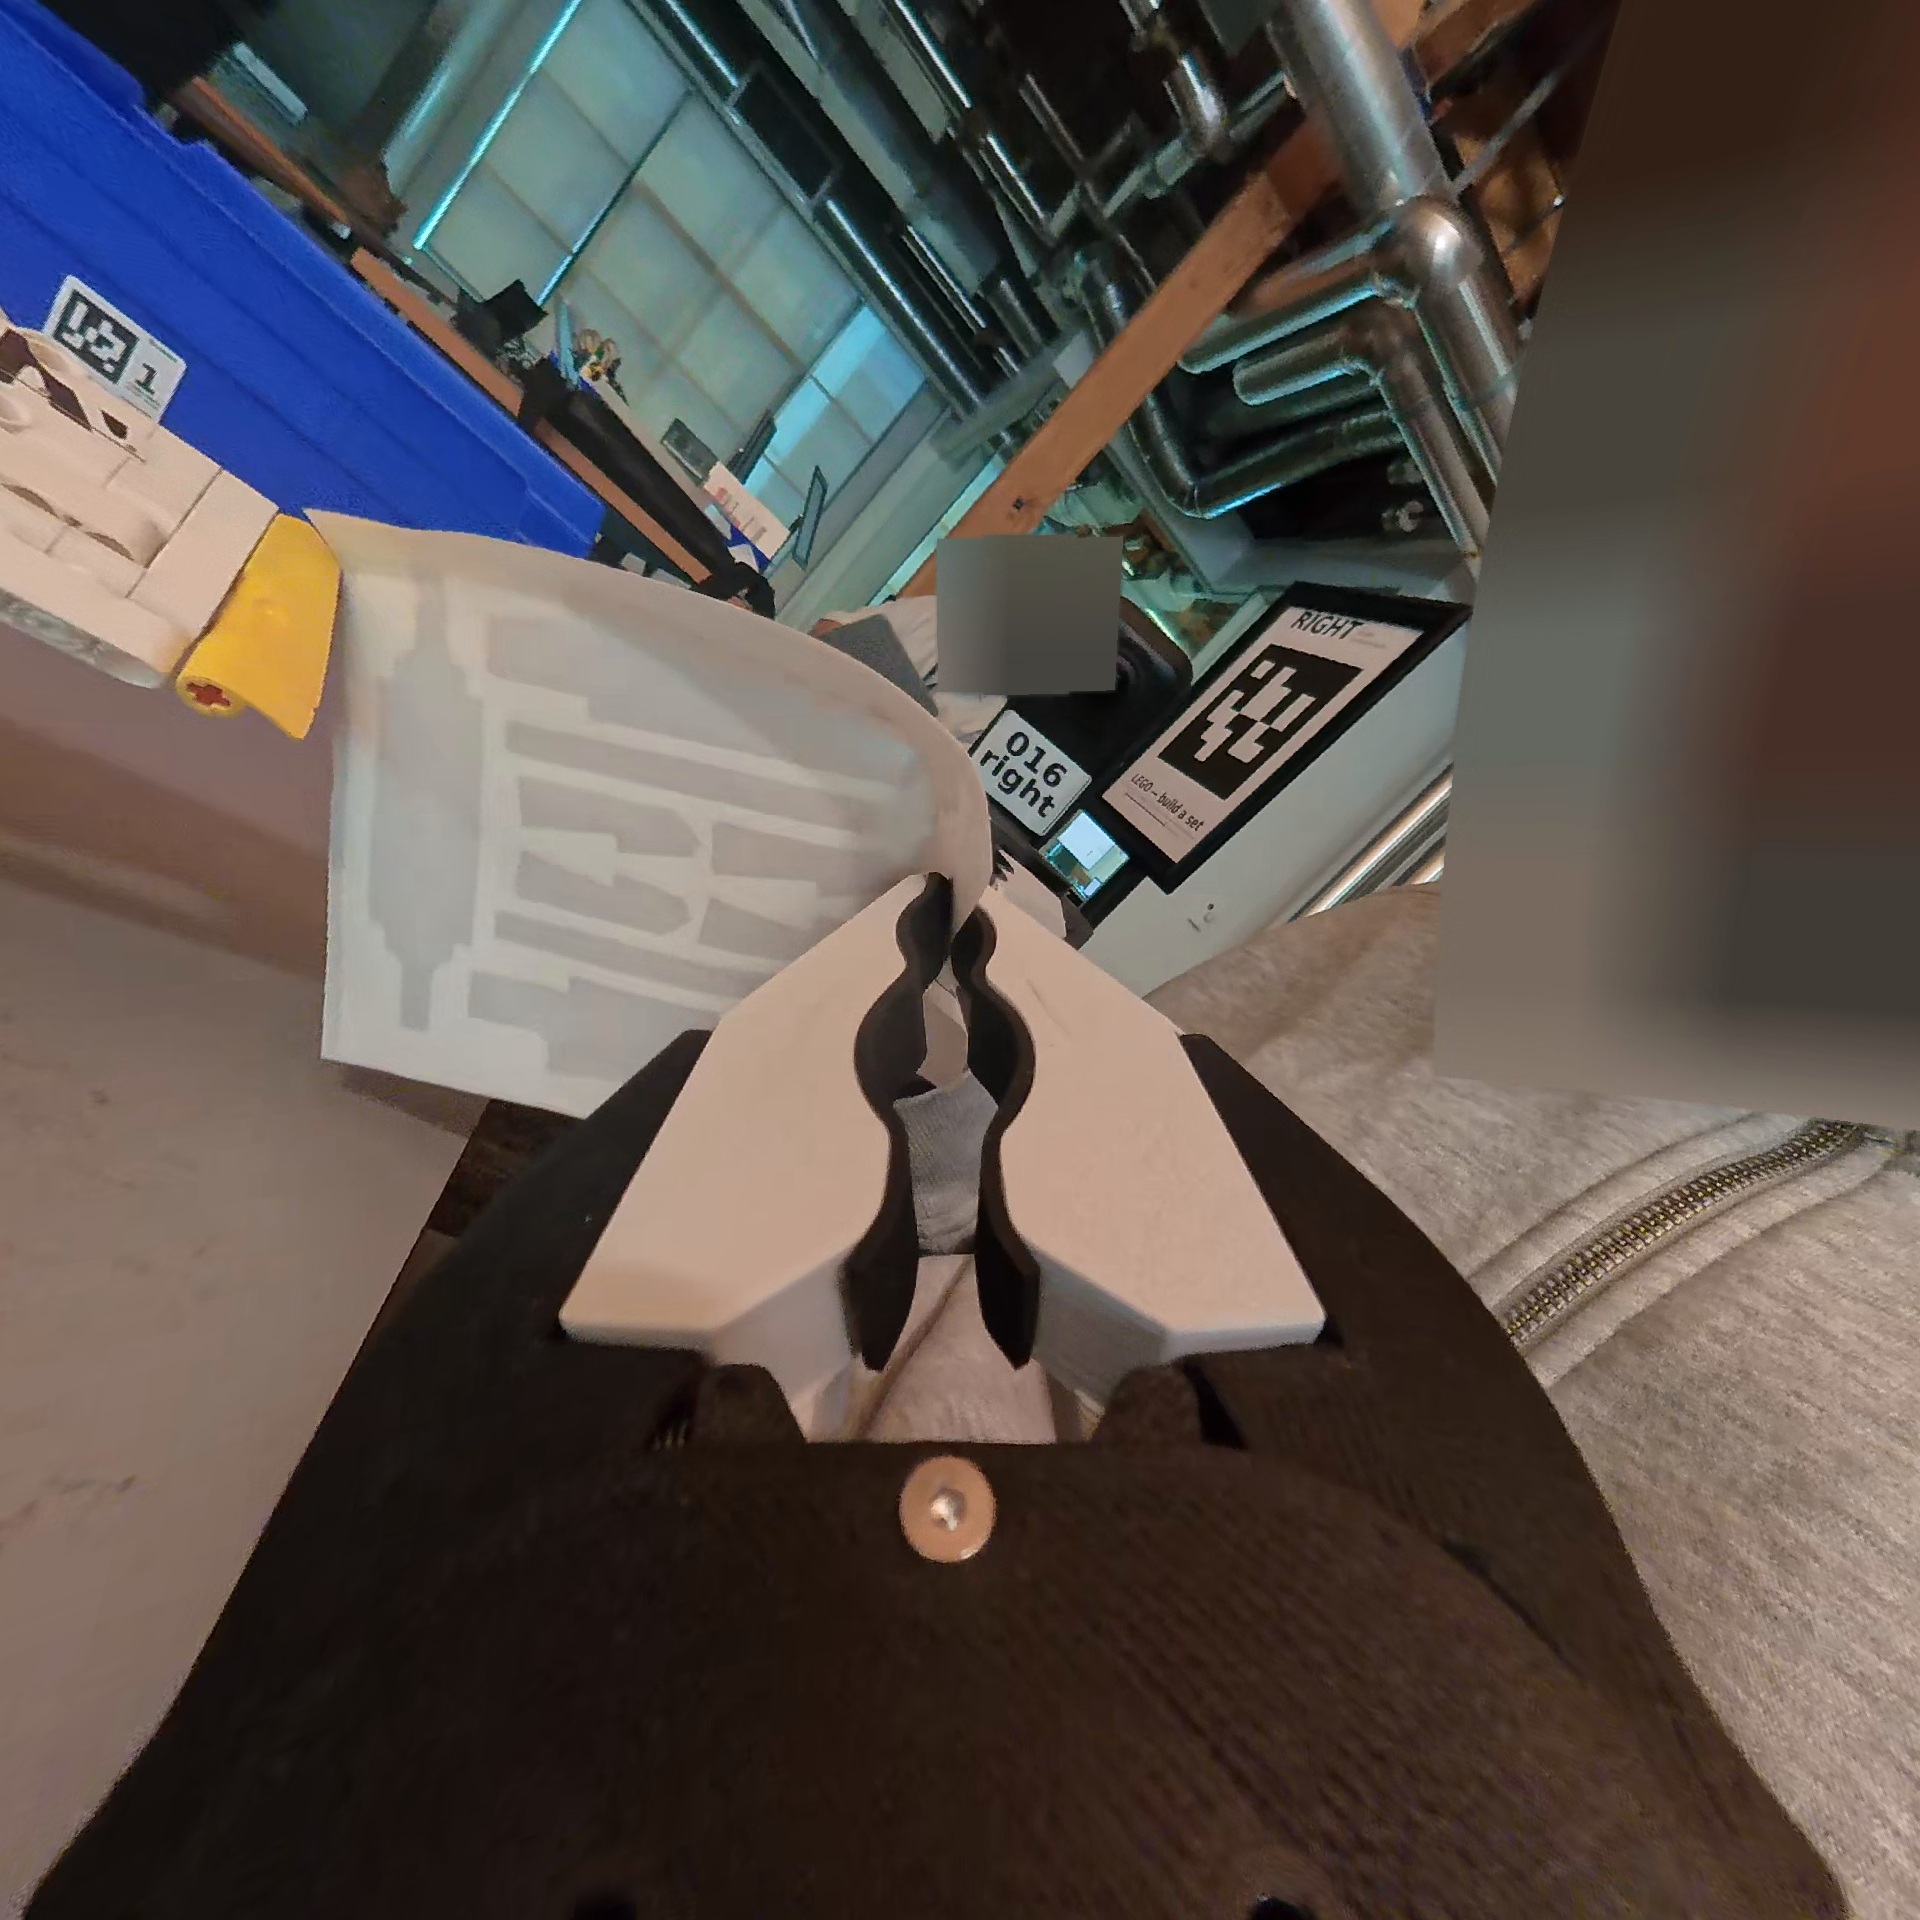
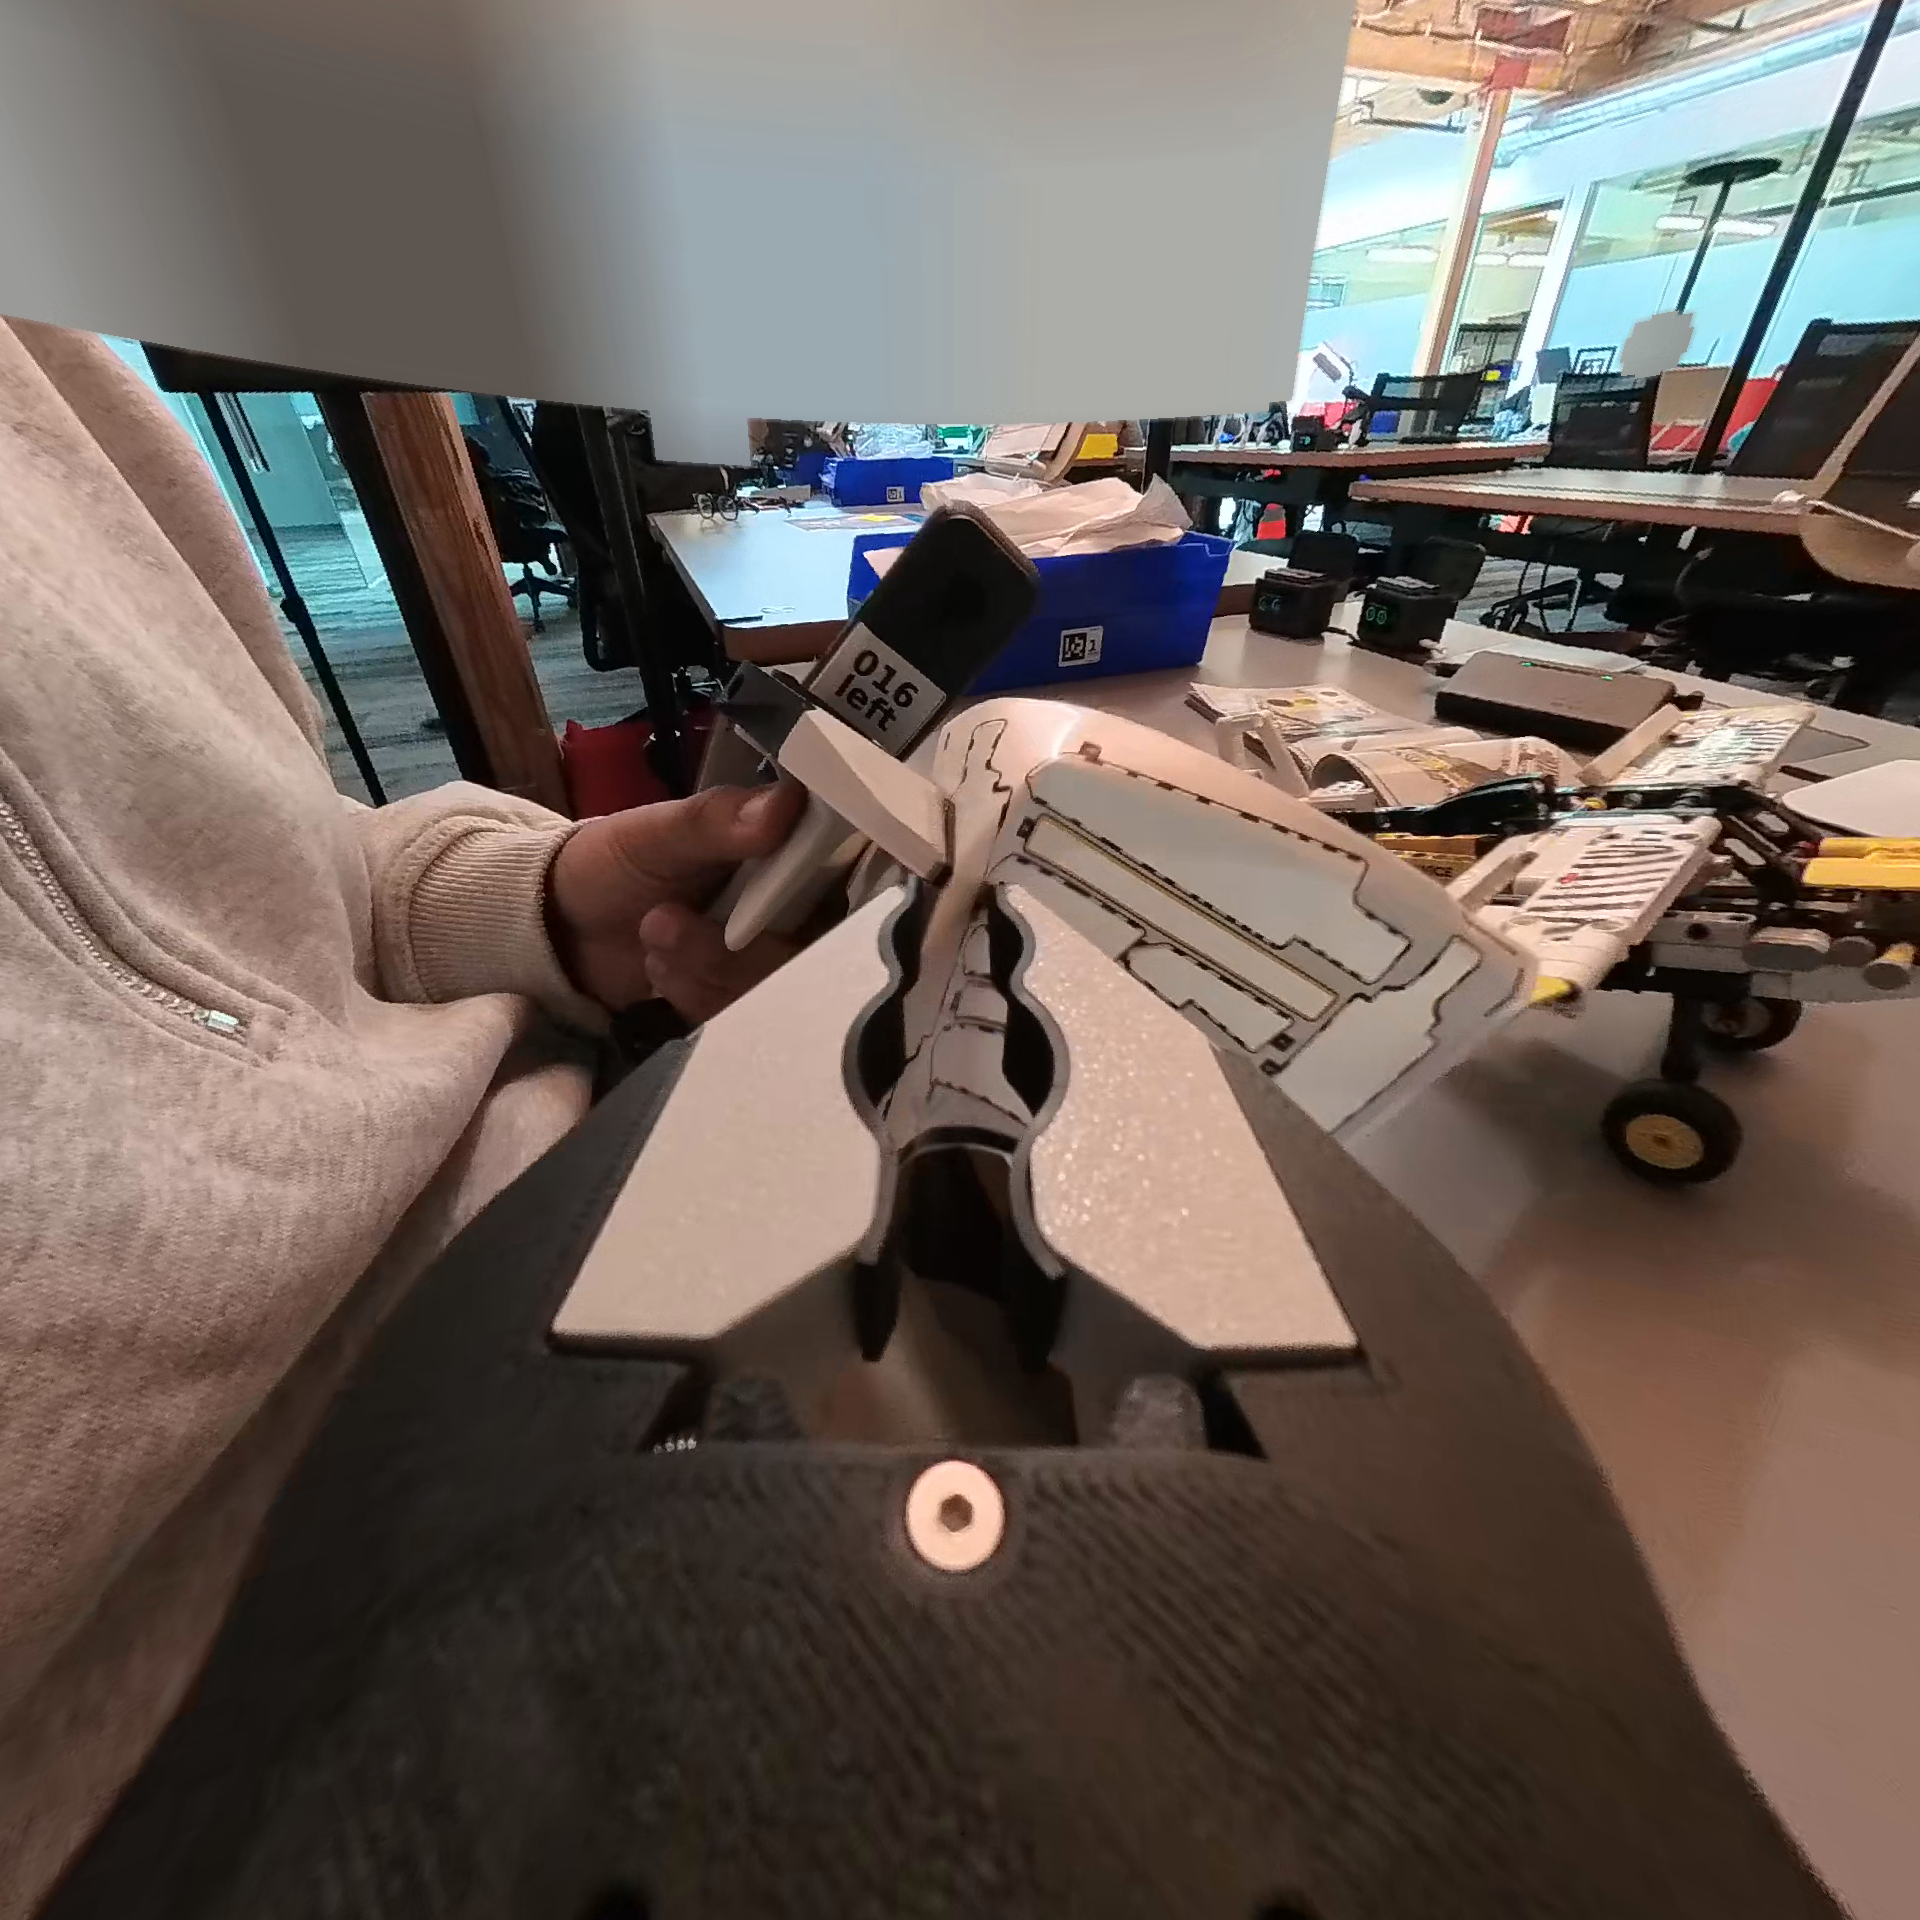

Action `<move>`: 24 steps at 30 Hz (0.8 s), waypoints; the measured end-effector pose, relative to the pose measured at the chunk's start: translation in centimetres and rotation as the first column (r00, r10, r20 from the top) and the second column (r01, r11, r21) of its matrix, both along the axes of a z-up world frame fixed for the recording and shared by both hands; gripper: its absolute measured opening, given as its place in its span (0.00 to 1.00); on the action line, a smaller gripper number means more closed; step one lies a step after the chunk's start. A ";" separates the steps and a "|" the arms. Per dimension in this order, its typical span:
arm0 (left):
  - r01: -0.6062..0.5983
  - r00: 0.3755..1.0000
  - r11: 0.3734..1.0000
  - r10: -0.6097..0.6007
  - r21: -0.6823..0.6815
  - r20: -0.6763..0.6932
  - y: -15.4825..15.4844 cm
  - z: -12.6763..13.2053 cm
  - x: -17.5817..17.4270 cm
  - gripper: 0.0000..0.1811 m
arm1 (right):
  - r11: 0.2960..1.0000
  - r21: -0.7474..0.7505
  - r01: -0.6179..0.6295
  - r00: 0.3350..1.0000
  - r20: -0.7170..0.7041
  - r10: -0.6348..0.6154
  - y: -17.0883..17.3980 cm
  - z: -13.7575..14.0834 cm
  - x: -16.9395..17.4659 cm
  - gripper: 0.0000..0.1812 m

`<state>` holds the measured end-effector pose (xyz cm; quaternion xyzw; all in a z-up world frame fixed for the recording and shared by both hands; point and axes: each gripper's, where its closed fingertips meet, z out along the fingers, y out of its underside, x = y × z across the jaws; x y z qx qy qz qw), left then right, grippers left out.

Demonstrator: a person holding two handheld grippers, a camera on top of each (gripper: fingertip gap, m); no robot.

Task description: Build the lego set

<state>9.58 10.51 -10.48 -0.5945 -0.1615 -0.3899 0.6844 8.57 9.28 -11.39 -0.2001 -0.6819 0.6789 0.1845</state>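
Observation:
A white sticker sheet (image 2: 1195,894), curled, is held in the air between both grippers. My right gripper (image 2: 958,914) is shut on its near edge. My left gripper (image 2: 940,847) pinches the same sheet from the left, just beyond the right one. In the left wrist view my left gripper (image 1: 951,909) is shut on the edge of the sheet (image 1: 623,810), whose plain back faces this camera. The partly built Lego aircraft (image 2: 1683,894), white, black and yellow on wheels, stands on the table to the right. Its white and yellow end (image 1: 208,613) shows at the upper left of the left wrist view.
A blue bin (image 2: 1091,613) stands behind, also in the left wrist view (image 1: 312,343). Instruction booklets (image 2: 1288,707), a black box (image 2: 1548,701) and two chargers (image 2: 1299,603) lie beyond the model. A person's grey hoodie sleeve (image 2: 208,883) fills the left side. Left and right tips are no more than a few centimetres apart.

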 end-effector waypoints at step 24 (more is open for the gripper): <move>-0.076 0.997 0.997 0.076 0.015 -0.010 -0.8 0.1 -1.3 0.00 | 0.985 0.163 0.055 0.997 -0.057 -0.047 1.0 -1.5 0.2 0.00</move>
